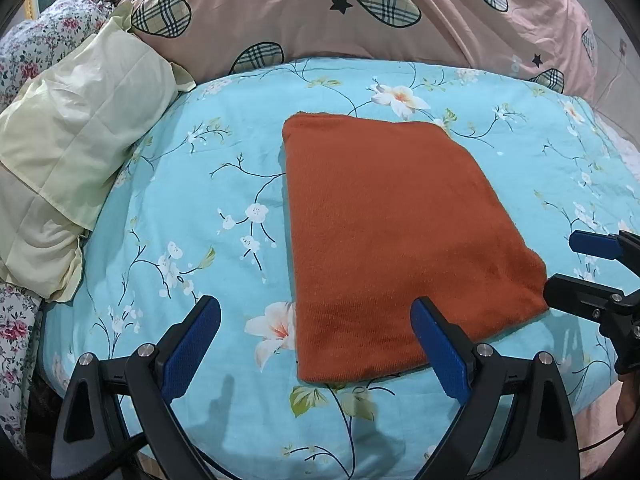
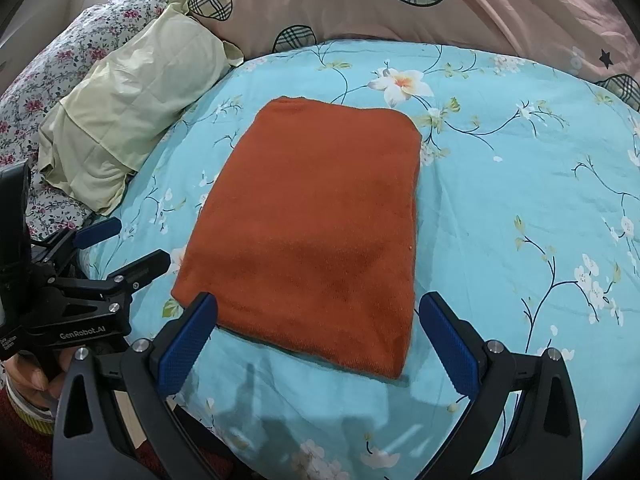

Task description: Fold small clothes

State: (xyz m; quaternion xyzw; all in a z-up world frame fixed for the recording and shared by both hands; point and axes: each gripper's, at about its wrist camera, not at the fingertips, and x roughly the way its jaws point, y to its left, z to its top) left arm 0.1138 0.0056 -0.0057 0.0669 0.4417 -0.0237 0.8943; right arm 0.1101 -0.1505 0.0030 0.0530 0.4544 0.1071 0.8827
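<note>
An orange cloth [image 1: 392,232] [image 2: 316,224] lies flat on the blue flowered bedsheet [image 1: 200,208] [image 2: 500,200], folded into a neat rectangle. My left gripper [image 1: 316,336] hovers open over the cloth's near left edge, nothing between its blue pads. In the right wrist view it appears at the left [image 2: 124,244], also open. My right gripper [image 2: 318,332] is open above the cloth's near edge, empty. The left wrist view shows it at the right border [image 1: 560,264], beside the cloth's near right corner.
A pale yellow pillow [image 1: 76,152] [image 2: 132,108] lies to the left of the cloth. A pink quilt with plaid hearts [image 1: 360,12] [image 2: 400,4] is piled along the back. Flowered bedding [image 1: 44,40] sits at far left. A hand [image 2: 28,376] holds the left gripper's handle.
</note>
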